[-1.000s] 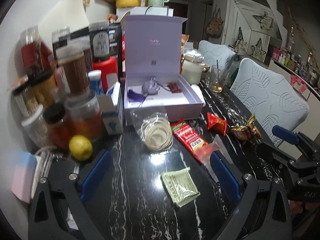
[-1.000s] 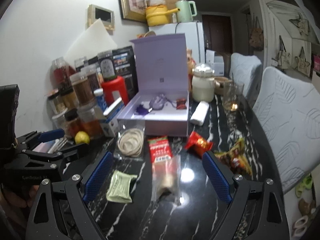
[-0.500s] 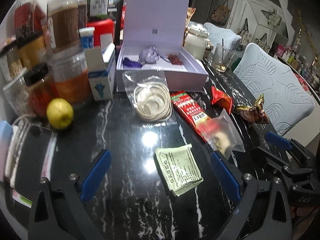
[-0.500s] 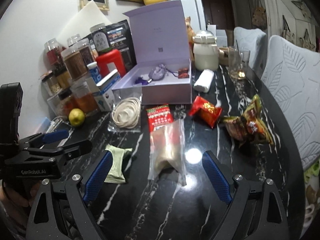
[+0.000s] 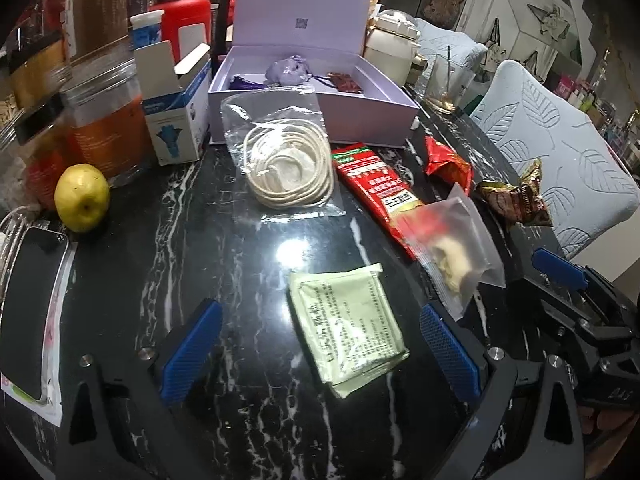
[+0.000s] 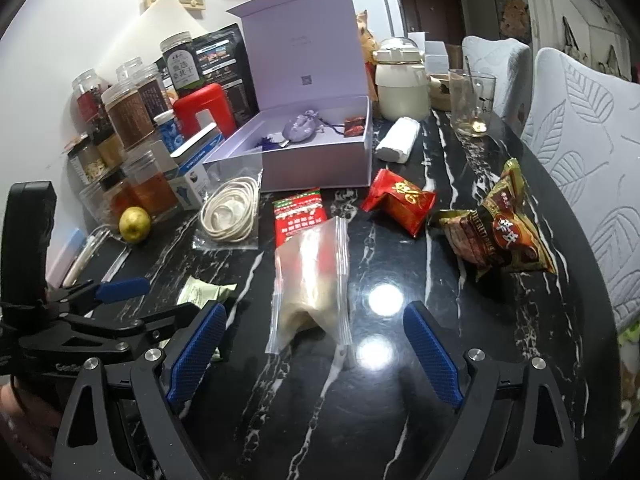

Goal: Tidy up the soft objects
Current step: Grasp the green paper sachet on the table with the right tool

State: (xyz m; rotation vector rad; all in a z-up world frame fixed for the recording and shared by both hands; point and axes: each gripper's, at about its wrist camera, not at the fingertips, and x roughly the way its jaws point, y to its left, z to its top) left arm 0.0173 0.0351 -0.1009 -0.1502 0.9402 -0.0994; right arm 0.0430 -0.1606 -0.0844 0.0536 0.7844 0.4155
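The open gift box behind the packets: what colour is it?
Pale lilac, clearest in the right wrist view.

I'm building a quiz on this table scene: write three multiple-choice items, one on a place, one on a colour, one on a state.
1. Where does the coiled cord in its clear bag lie?
A. inside the box
B. on the table before the lilac box
C. on the chair

2. What colour is the flat sachet between the left claw's fingers?
A. pale green
B. blue
C. orange

3. How does the right claw stand?
A. shut on the zip bag
B. shut on nothing
C. open, pads clear of the zip bag

Key: 1 B, the bag rests on the dark marble against the box front. 2 A, its printed face is pale green. 3 C, both blue pads stand wide apart, touching nothing.
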